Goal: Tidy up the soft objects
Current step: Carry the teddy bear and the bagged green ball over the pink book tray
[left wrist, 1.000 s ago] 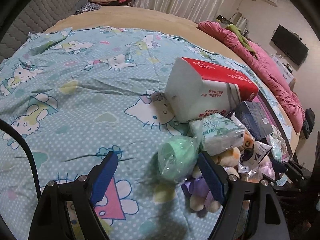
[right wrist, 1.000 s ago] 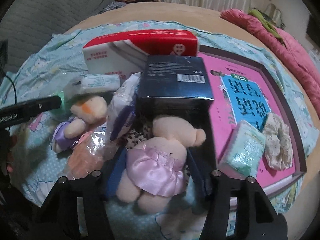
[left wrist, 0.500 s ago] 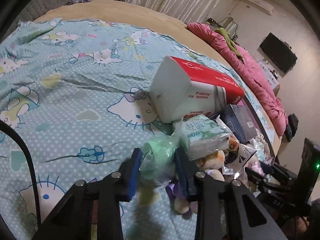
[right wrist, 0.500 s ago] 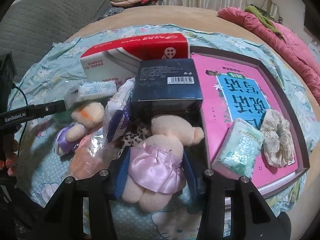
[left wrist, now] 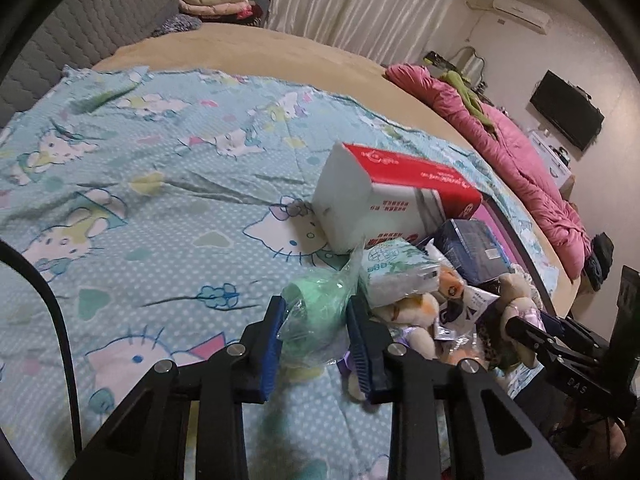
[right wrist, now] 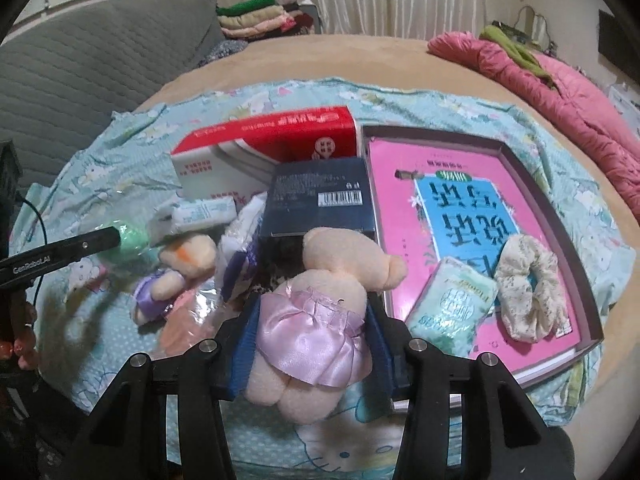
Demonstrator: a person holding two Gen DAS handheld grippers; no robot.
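Note:
My left gripper is shut on a green soft item in a clear plastic bag, lifted a little above the Hello Kitty sheet. My right gripper is shut on a plush bear in a lilac satin skirt, held above the bed's near edge. Between them lies a pile: a plush with a purple body, a tissue pack, a peach item in plastic. A pink tray holds a tissue pack and a cream scrunchie.
A red and white tissue box and a dark blue box stand behind the pile. A pink duvet lies at the bed's far right. Folded clothes are stacked beyond the bed. A grey padded headboard is at left.
My left gripper closed on the green bagged item and raised it slightly. My right gripper closed on the plush bear and lifted it up and back from the pile.

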